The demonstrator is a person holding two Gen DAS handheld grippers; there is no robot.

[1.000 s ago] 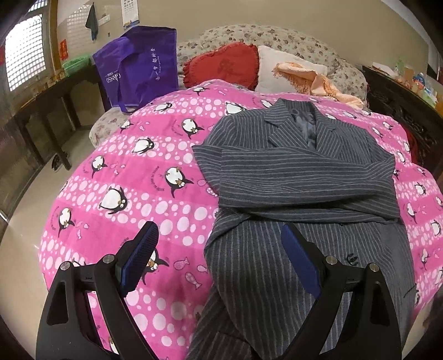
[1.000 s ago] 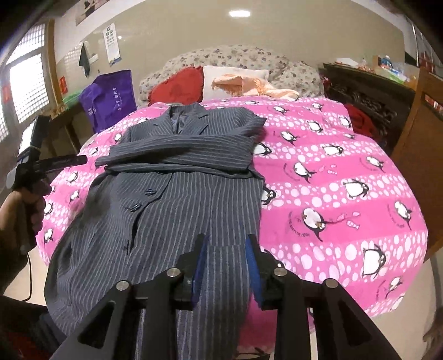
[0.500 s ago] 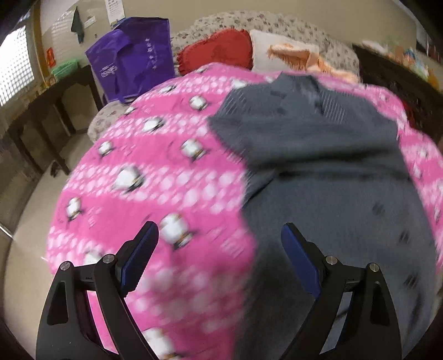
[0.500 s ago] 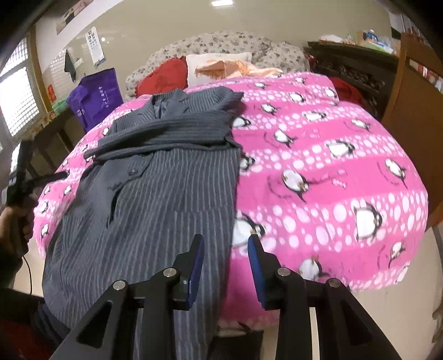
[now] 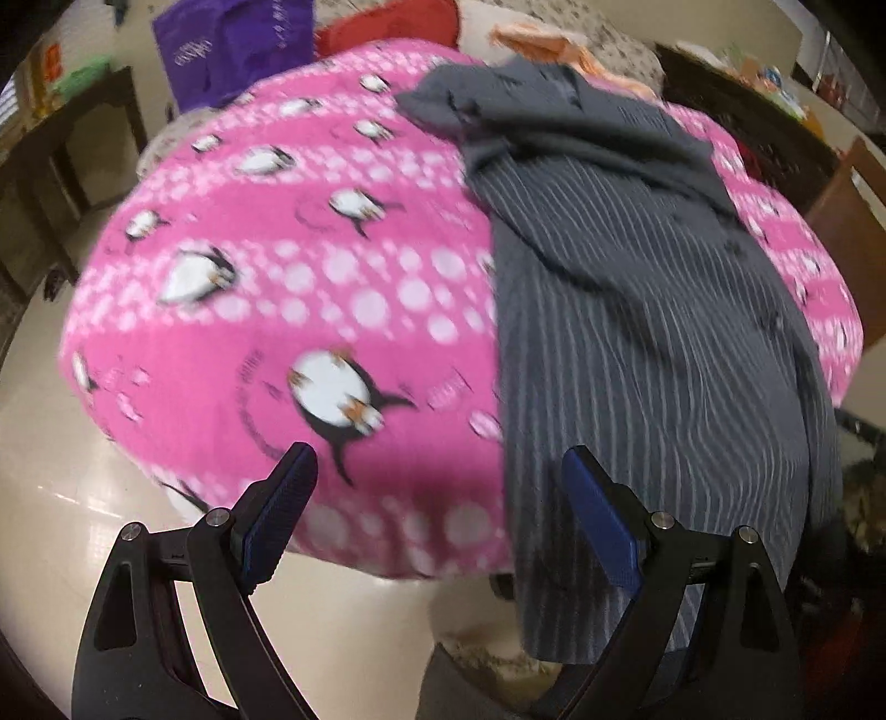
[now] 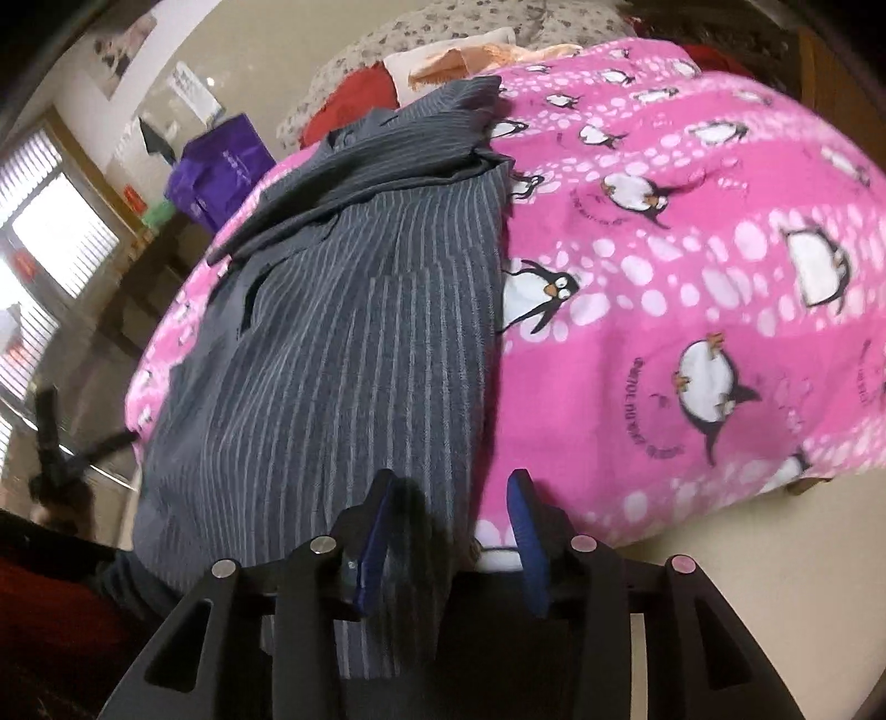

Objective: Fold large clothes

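A long grey pinstriped coat (image 5: 637,332) lies face up on a bed covered by a pink penguin blanket (image 5: 332,277). Its sleeves are folded across the chest and its hem hangs over the near edge. My left gripper (image 5: 436,450) is wide open and closing slightly at the hem's left corner. The coat's left edge runs between its blue pads, which are not pressing on it. In the right wrist view the coat (image 6: 343,343) lies left of the blanket (image 6: 692,277). My right gripper (image 6: 453,475) is opening at the hem's right corner, with the cloth's edge between its jaws and not pinched.
A purple bag (image 5: 238,44) and a red pillow (image 5: 387,22) sit by the headboard. A dark wooden table (image 5: 83,127) stands left of the bed and wooden furniture (image 5: 847,210) to its right. Pale tiled floor (image 5: 83,498) lies below the bed's near edge.
Both grippers have dropped toward the bed's near edge and tilted downward, so the hanging hem now fills the foreground. The right jaws have spread wider. The left jaws stay wide.
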